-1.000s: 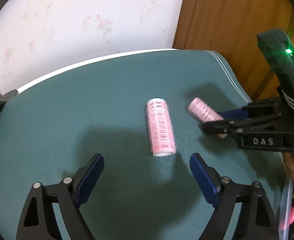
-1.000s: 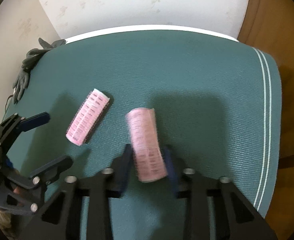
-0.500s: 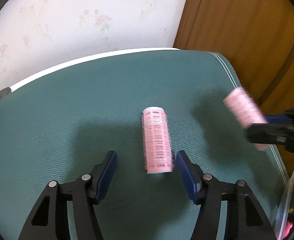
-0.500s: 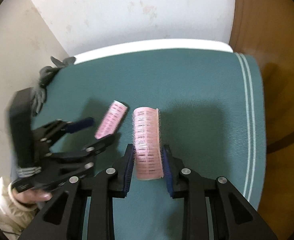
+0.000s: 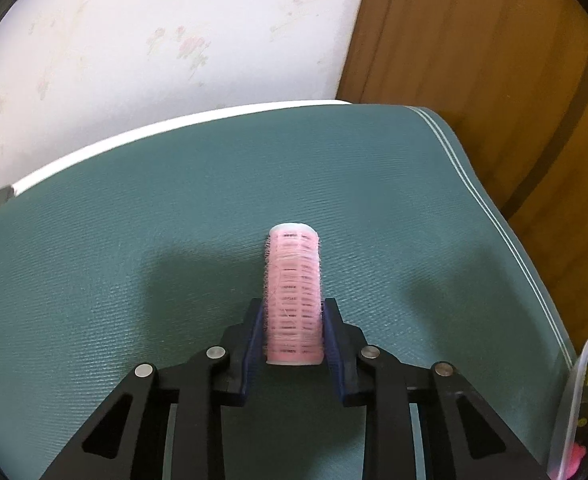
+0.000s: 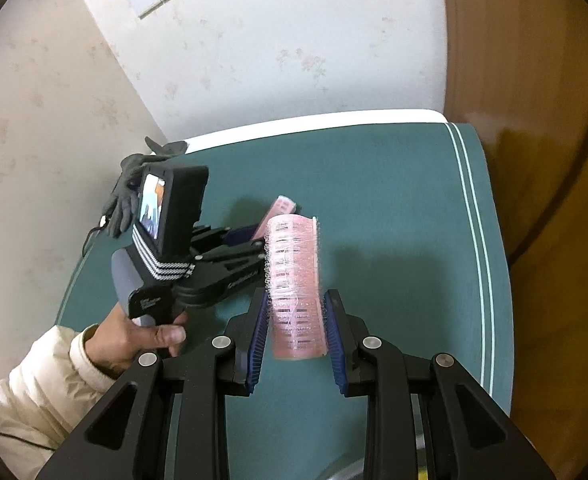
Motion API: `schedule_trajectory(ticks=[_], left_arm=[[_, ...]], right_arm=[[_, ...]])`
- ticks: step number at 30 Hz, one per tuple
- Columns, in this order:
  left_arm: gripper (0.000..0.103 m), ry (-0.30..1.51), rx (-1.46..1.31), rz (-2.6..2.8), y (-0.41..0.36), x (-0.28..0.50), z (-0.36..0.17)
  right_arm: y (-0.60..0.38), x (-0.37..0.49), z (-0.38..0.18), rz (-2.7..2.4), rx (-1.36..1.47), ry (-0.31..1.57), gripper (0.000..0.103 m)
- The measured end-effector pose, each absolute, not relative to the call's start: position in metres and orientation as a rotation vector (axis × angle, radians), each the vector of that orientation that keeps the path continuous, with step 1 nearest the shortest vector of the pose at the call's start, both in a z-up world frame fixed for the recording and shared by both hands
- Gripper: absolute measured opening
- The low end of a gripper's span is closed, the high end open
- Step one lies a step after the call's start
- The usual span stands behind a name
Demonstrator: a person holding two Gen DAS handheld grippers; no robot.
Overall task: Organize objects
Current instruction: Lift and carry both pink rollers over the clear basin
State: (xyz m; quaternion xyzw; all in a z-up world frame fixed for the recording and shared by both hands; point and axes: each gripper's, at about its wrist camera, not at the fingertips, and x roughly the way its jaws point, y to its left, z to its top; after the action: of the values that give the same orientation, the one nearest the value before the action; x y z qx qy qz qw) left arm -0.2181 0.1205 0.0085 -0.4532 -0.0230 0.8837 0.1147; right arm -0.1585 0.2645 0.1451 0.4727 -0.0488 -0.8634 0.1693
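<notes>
Nearest in the left wrist view, the left tool is clenched on a pink hair roller; its jaws have just been closing, and the blue pads now press the roller's near half from both sides. That roller lies on the green desk cover, its long axis running straight away from the tool, the far open end toward the white wall. In the right wrist view the right tool grips a second roller the same way, by its lower half, but this one is lifted off the cover and stands steeply, its free end tipped up and away from the tool.

The step in hand looks like carrying both rollers to a container. To do it well, I would lift the left roller straight up before any sideways move, so the bristly surface does not drag on the weave of the cover. Both grips sit low on the cylinder, so the free end may swing; slow, level travel suits it, and the soft body should not be squeezed harder.

Past the right tool's roller, the person's left hand holds the left tool's handle. Beyond that, dark gloves lie at the cover's far left edge. A clear container's rim shows right of the left tool.
</notes>
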Motion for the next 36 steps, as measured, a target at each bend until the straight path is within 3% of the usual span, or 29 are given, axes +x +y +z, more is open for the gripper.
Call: schedule_trajectory(ticks=[25, 36], left_arm=[[0.030, -0.028, -1.131, 2.459, 0.160, -0.142, 0.059], [0.030, 0.017, -1.036, 2.373, 0.186, -0.099, 0.086]], right_arm=[[0.380, -0.017, 0.135, -2.798, 1.269, -0.573, 0.029], [0.413, 0.006, 0.117, -2.867, 1.295, -0.708, 0.029]])
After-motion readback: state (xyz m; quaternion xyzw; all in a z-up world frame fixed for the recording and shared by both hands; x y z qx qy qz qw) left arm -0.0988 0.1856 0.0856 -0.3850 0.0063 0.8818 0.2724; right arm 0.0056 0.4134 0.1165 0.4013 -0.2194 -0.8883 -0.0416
